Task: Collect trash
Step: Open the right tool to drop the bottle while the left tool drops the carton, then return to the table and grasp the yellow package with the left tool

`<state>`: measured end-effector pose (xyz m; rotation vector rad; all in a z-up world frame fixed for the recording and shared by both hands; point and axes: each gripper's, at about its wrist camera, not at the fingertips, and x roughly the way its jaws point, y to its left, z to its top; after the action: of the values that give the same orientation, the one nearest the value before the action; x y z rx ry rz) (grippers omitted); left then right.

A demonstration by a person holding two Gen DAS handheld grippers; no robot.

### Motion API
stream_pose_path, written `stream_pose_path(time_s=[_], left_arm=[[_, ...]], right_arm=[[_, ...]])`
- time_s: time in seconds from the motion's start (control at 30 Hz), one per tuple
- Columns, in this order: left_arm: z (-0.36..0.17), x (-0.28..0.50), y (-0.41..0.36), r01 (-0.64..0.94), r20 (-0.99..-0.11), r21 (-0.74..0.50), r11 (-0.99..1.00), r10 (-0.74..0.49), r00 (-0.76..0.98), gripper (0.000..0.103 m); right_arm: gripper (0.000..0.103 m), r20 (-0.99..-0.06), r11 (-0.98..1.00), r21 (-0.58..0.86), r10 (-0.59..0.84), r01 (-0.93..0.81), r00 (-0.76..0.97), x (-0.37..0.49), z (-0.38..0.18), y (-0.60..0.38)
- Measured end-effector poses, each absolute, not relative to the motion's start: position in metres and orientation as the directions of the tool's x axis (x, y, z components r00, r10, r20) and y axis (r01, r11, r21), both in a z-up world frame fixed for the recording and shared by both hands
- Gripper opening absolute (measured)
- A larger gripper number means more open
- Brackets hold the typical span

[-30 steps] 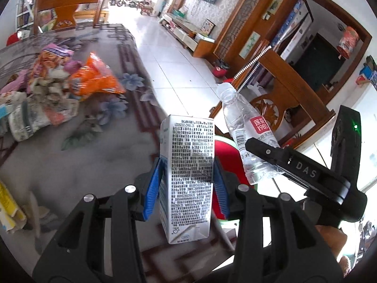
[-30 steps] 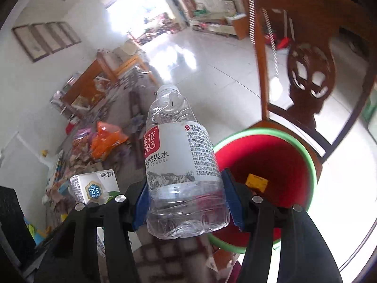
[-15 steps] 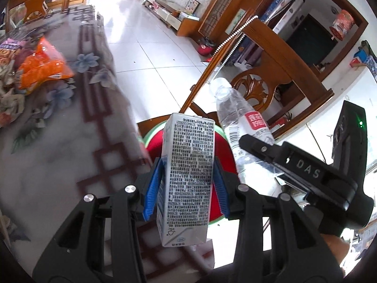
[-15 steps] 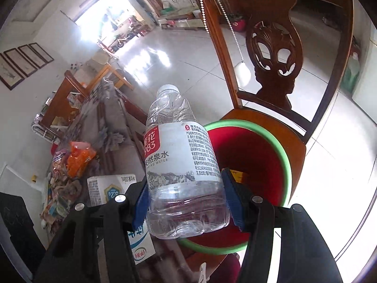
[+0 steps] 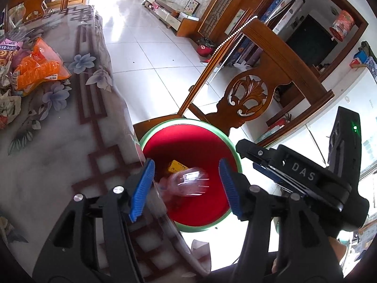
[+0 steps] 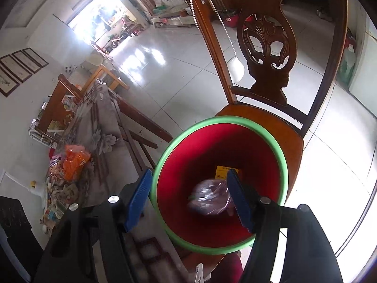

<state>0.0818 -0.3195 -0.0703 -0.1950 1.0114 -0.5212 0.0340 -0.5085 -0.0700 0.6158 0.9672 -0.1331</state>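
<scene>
My left tongs [image 5: 186, 186] are opening over the red bin [image 5: 213, 227], blue pads wide apart and pressing on nothing. Between them, down inside the bin, I see a clear plastic bottle [image 5: 190, 184], blurred, apart from both pads. A yellow packet [image 5: 176, 166] lies at the bottom just beyond it.

My right tongs [image 6: 189, 199] are opening as well and grip nothing. The blurred bottle [image 6: 209, 200] shows in the bin [image 6: 285, 165] just beside the right pad; I cannot tell whether they touch. The yellow packet [image 6: 222, 171] sits a little farther in.

The bin, green at the rim, stands on the seat of a carved wooden chair [image 6: 266, 47], hard against the near right edge of the table [image 5: 59, 141]. The right tongs' black body [image 5: 304, 176] crosses the right of the left view, beside the bin.

Well away on the table's far left lies the remaining trash: an orange snack bag [image 5: 37, 68] and crumpled wrappers [image 5: 9, 103]. Beyond the table is white tiled floor [image 5: 150, 52].
</scene>
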Motion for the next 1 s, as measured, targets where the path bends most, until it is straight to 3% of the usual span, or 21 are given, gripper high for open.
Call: stream_pose_path(time_s=[0.37, 0.63, 0.83, 1.0], left_arm=[[-0.057, 0.069, -0.292, 0.294, -0.731, -0.423, 0.857, -0.514, 0.448, 0.057], [-0.048, 0.046, -0.218, 0.184, -0.720, -0.445, 0.876, -0.473, 0.508, 0.058], [-0.043, 0.022, -0.122, -0.016, -0.712, -0.450, 0.893, -0.347, 0.610, 0.060], [-0.049, 0.000, -0.039, -0.235, -0.733, -0.417, 0.878, -0.172, 0.658, 0.060]], right_arm=[[0.069, -0.802, 0.822, 0.435, 0.168, 0.367, 0.573, 0.038, -0.069, -0.499], [0.072, -0.805, 0.850, 0.422, 0.190, 0.316, 0.562, 0.046, -0.064, -0.471], [0.073, -0.806, 0.876, 0.404, 0.206, 0.262, 0.555, 0.052, -0.057, -0.442], [0.074, -0.809, 0.897, 0.386, 0.218, 0.214, 0.545, 0.058, -0.054, -0.418]])
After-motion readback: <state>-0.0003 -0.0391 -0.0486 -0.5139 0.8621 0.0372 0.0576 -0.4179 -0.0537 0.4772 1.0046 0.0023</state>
